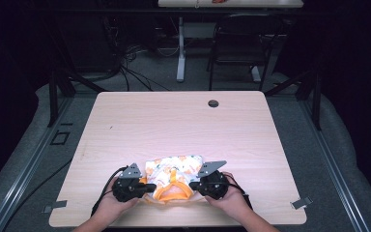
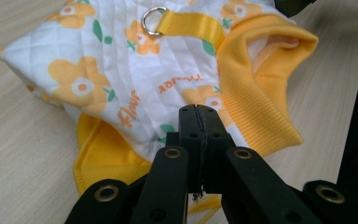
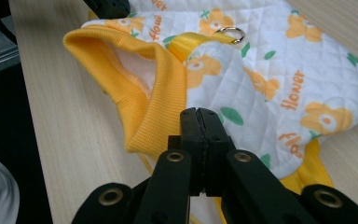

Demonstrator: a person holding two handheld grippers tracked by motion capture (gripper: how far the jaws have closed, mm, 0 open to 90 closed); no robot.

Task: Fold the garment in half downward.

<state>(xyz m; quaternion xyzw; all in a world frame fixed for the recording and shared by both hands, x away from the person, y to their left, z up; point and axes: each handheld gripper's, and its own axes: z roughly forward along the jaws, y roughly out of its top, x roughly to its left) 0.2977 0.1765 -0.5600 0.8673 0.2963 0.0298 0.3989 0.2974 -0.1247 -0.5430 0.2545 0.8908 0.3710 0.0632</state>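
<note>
Nearest the high camera, we saw two hands at the worktop's [image 1: 125,121] near edge, each with a gripper. Left gripper [image 1: 147,187] sat at the left side of a small quilted garment [image 1: 174,169], right gripper [image 1: 193,185] at its right side. Both pairs of jaws were pressed together; whether any fabric was pinched between them we could not tell.

In the left gripper view, the left gripper [image 2: 198,108] lay over the garment [image 2: 121,70] beside the yellow ribbed collar [image 2: 261,93]. In the right gripper view, the right gripper [image 3: 198,111] lay at the collar [image 3: 154,102] edge.

No containers seen. The garment lay flat near the front edge, white with orange flowers. Orange print read "flower" [image 3: 292,88]. A yellow strap [image 2: 191,23] carried a metal ring [image 2: 153,20].
</note>
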